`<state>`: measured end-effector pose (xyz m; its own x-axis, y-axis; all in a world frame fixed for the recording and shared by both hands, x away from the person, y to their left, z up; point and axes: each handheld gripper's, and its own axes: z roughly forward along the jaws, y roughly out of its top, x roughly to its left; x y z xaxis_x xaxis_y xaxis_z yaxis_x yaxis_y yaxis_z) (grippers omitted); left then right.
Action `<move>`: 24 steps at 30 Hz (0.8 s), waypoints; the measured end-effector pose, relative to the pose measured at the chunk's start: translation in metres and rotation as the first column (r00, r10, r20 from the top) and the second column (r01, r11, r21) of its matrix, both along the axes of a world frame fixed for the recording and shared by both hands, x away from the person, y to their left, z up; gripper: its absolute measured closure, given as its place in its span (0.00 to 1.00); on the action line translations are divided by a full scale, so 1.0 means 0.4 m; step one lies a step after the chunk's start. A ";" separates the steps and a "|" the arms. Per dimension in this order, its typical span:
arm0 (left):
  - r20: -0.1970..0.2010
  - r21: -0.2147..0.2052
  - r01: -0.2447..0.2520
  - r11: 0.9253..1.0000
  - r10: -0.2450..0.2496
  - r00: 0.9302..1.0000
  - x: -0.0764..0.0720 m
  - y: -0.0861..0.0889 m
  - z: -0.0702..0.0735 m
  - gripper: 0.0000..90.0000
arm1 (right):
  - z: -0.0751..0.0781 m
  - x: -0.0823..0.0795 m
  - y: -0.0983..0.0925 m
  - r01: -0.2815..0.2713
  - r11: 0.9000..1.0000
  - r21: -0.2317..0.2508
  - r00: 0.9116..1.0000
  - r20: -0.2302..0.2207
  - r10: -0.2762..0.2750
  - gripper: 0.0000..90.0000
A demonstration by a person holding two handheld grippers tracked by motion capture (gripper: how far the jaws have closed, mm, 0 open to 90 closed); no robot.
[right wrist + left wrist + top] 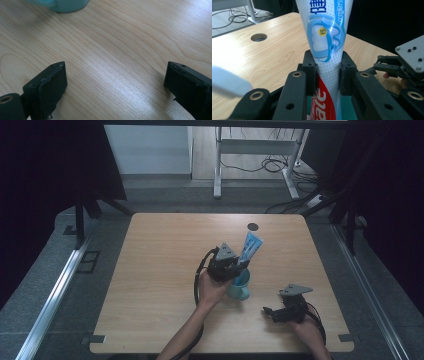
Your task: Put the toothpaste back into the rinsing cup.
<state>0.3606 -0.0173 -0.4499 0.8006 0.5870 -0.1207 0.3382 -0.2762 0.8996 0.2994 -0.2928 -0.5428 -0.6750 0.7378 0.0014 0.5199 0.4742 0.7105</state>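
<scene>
A white, blue and red toothpaste tube [251,246] stands tilted, its lower end inside a teal mug [240,289] in the middle of the wooden table [160,270]. My left gripper [238,266] is shut on the tube just above the mug. In the left gripper view the tube [327,37] rises between both pads [310,68], which press its sides, and the mug's teal rim [348,107] sits below. My right gripper [268,311] rests low near the table's front right, open with bare wood between its jaws [115,82]. The mug [66,5] is at the top of the right gripper view.
A round cable hole [253,226] lies in the table's far edge, behind the mug. A pale blurred object [227,83] crosses the left of the left gripper view. Dark curtains flank the table, and a metal desk frame [218,165] stands beyond it.
</scene>
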 end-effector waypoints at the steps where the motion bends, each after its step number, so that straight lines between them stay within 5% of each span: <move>1: -0.002 -0.001 -0.001 1.000 0.001 1.000 0.000 -0.001 -0.003 0.80 | 0.000 0.000 0.000 0.000 1.000 0.000 1.000 0.000 0.000 0.05; 24: 0.004 0.050 -0.012 0.999 0.011 1.000 -0.008 -0.019 -0.035 0.79 | 0.000 0.000 0.000 0.001 1.000 0.000 1.000 0.000 -0.001 0.05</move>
<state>0.3574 -0.0247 -0.4639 0.7940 0.6014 -0.0886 0.3387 -0.3167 0.8860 0.2994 -0.2929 -0.5428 -0.6745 0.7382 0.0011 0.5201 0.4742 0.7104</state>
